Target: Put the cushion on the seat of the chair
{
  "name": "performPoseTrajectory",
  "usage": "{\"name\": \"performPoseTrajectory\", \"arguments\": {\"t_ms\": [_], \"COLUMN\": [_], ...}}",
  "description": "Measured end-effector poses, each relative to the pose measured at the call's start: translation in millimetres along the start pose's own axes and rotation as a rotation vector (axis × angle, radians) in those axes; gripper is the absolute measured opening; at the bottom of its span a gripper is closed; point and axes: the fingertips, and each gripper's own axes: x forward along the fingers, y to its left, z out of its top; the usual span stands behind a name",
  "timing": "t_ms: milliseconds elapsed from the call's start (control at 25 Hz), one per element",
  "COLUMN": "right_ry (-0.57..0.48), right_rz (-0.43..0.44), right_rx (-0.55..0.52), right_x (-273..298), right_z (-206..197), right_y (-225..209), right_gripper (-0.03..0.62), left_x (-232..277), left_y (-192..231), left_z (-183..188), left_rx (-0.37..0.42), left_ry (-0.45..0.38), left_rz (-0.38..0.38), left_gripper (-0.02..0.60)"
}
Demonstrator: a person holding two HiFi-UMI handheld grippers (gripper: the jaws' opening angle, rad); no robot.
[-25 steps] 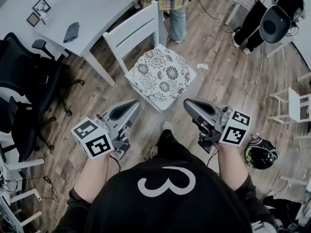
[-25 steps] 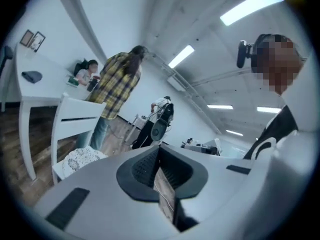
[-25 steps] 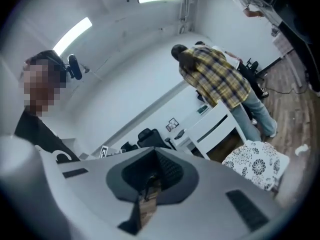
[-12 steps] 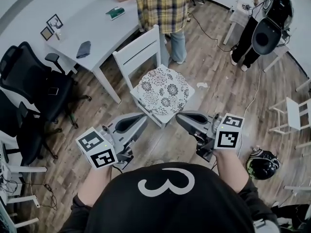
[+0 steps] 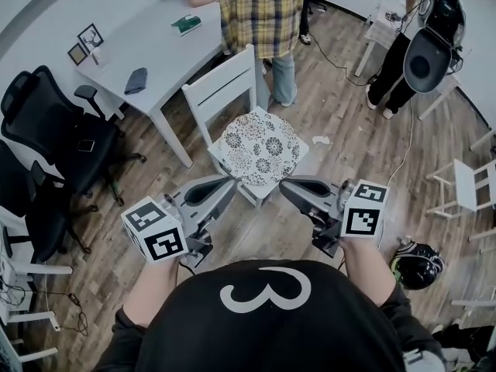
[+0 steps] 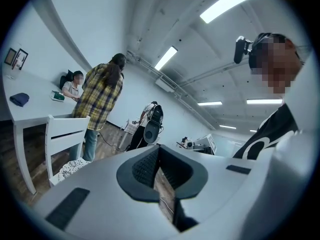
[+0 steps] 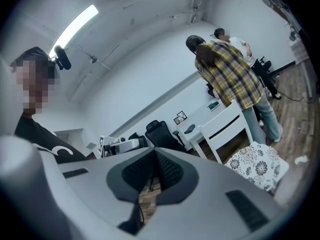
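Observation:
The flower-patterned cushion (image 5: 260,147) lies flat on the seat of the white wooden chair (image 5: 221,87), just ahead of me. It also shows low in the left gripper view, cushion (image 6: 69,168), and in the right gripper view, cushion (image 7: 258,166). My left gripper (image 5: 226,184) hovers shut and empty just short of the cushion's near-left edge. The right gripper (image 5: 287,187) hovers shut and empty near its near-right edge. Neither touches the cushion. In their own views, the left gripper (image 6: 159,170) and the right gripper (image 7: 151,178) each have the pads pressed together on nothing.
A person in a plaid shirt (image 5: 260,6) stands right behind the chair. A white table (image 5: 159,49) stands at the back left, with black office chairs (image 5: 50,134) beside it. A black fan (image 5: 422,60), small white chairs (image 5: 465,184) and a helmet (image 5: 417,266) are on the right.
Both grippers have lifted and drawn back a little from the cushion, staying shut. The chair and cushion now look smaller and farther up in the head view.

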Motion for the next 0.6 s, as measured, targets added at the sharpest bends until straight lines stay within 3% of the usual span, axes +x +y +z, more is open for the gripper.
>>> {"name": "performPoseTrajectory", "arguments": {"t_ms": [600], "right_ry": [-0.041], "right_rz": [-0.019], "right_rx": [-0.043], "right_x": [6.0], "right_z": [6.9], "right_y": [13.8], "right_gripper": [0.006], "left_x": [-6.8], "left_y": [-14.2], "left_z": [3.6], "left_rx": [0.058], "left_ry": [-0.007], "left_rz": [-0.039], "left_gripper": [0.014]}}
